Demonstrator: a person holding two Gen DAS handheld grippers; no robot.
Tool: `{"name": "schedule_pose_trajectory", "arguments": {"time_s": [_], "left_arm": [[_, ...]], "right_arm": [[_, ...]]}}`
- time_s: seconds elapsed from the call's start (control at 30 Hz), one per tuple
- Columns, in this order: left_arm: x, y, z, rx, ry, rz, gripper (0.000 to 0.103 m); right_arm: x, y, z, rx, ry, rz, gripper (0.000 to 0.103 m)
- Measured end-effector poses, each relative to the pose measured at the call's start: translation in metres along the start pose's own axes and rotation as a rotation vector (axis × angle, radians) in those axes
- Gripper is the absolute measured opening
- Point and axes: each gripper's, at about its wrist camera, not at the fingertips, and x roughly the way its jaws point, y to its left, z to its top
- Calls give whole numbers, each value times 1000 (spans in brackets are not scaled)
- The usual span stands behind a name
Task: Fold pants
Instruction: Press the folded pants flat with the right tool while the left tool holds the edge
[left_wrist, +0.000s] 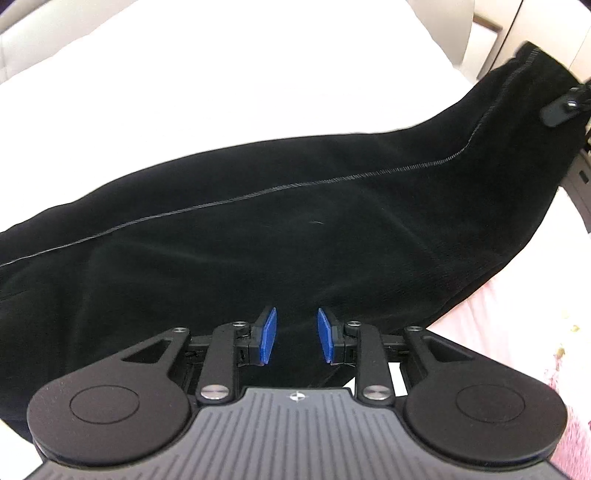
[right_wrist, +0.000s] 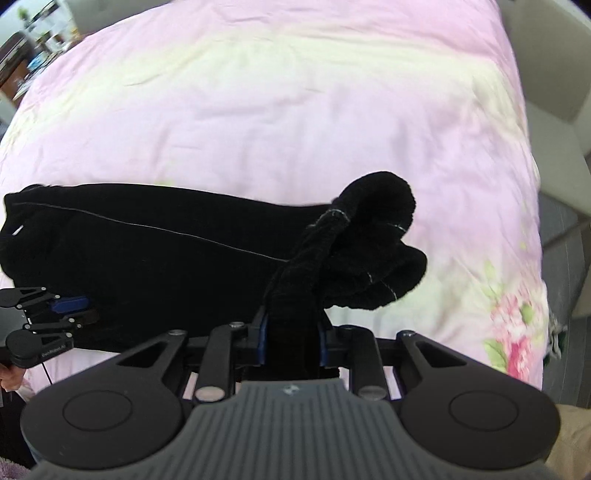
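Black pants (left_wrist: 295, 229) lie stretched across a pink floral bedspread (right_wrist: 295, 110). In the left wrist view my left gripper (left_wrist: 296, 334) has its blue pads (left_wrist: 267, 336) apart with black cloth between them; it also shows at the left edge of the right wrist view (right_wrist: 68, 306), at the near edge of the pants. My right gripper (right_wrist: 291, 332) is shut on a bunched cuff end of the pants (right_wrist: 369, 251) and holds it lifted. A pale seam (left_wrist: 332, 181) runs along the leg.
The bed fills both views, overexposed white in the left wrist view (left_wrist: 184, 92). A pale upholstered headboard or chair (right_wrist: 554, 92) stands at the right. Shelves with clutter (right_wrist: 29, 48) are at the far left corner.
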Motion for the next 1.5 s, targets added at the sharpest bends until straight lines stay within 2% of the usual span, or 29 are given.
{"name": "schedule_pose_trajectory", "arguments": {"time_s": [0.17, 0.27, 0.4, 0.63, 0.7, 0.77, 0.83, 0.97, 1.1, 1.13, 1.17, 1.23, 1.27, 1.4, 1.5], "left_arm": [[-29, 44, -21, -56, -34, -8, 32], [-37, 70, -34, -84, -40, 2, 32], [-38, 101, -46, -129, -39, 3, 32], [-29, 126, -53, -156, -39, -31, 32], [-23, 123, -48, -164, -44, -40, 32], [-21, 123, -47, -171, -49, -47, 32], [-16, 121, -47, -171, -68, -56, 32], [-22, 117, -38, -208, -131, -90, 32], [-29, 111, -23, -233, -189, -151, 32], [-29, 107, -19, -231, -196, -161, 32], [-27, 101, -14, -225, -196, -165, 32], [-19, 91, -2, -215, -177, -147, 32], [-13, 86, 3, -211, -162, -136, 34], [22, 79, 10, -229, -98, -140, 54], [38, 86, 8, -265, -78, -92, 56]], "right_arm": [[13, 95, 20, -94, -8, 52, 19], [39, 145, 34, -139, 14, 95, 19], [89, 209, 45, -174, 84, 141, 19], [173, 262, 39, -192, 190, 161, 21], [182, 267, 38, -178, 201, 181, 29], [184, 268, 36, -152, 199, 212, 45], [176, 270, 39, -153, 179, 219, 45], [141, 254, 40, -170, 105, 226, 55], [114, 227, 29, -151, 43, 117, 53], [113, 217, 25, -136, 39, 87, 46], [115, 207, 20, -125, 47, 63, 34], [121, 192, 10, -121, 62, 35, 27], [121, 183, 3, -121, 68, 30, 26], [134, 164, -15, -119, 87, 27, 25], [134, 150, -23, -132, 86, 27, 25]]}}
